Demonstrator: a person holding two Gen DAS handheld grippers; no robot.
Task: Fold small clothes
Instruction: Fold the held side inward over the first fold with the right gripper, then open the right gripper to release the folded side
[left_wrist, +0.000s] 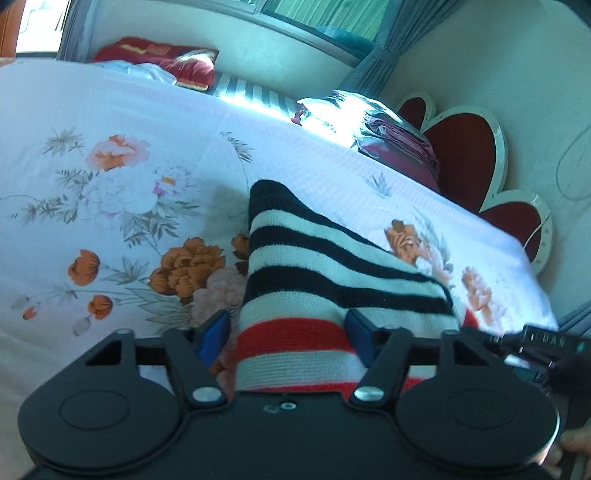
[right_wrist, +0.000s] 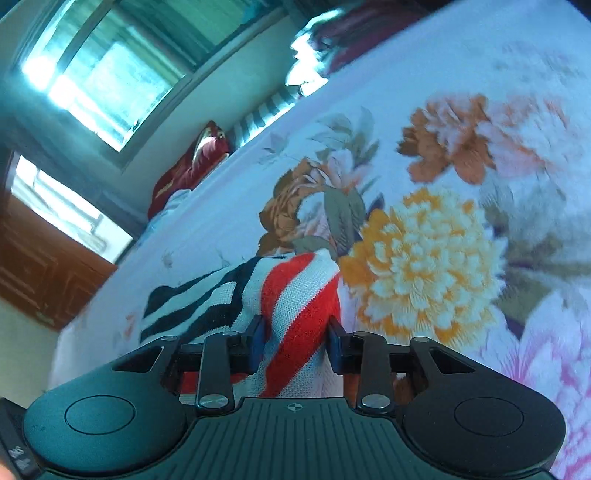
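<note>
Clearly, I had both tools on the same striped knit garment (left_wrist: 325, 266), which stood lifted off the floral bedspread (left_wrist: 110, 122) in the middle of the left wrist frame. My left gripper (left_wrist: 290, 334) had its blue pads (left_wrist: 360, 330) on either side of the red-and-white band, with cloth filling the gap; the left pad seemed slightly off the fabric, so I cannot tell how firmly it pinched. In the right wrist frame my right gripper (right_wrist: 295, 338) was clamped on the garment's red-striped edge (right_wrist: 295, 295), both pads pressed into the knit, the black-and-white part trailing toward the lower left of that frame.

Around the garment the bedspread lay flat and open across the left half of the left frame. Its far edge ran along the wall, with a red pillow (left_wrist: 166, 59) at upper left, a pile of folded cloth (left_wrist: 391, 136) at upper centre, and a heart-shaped headboard (left_wrist: 465, 155) at right.
</note>
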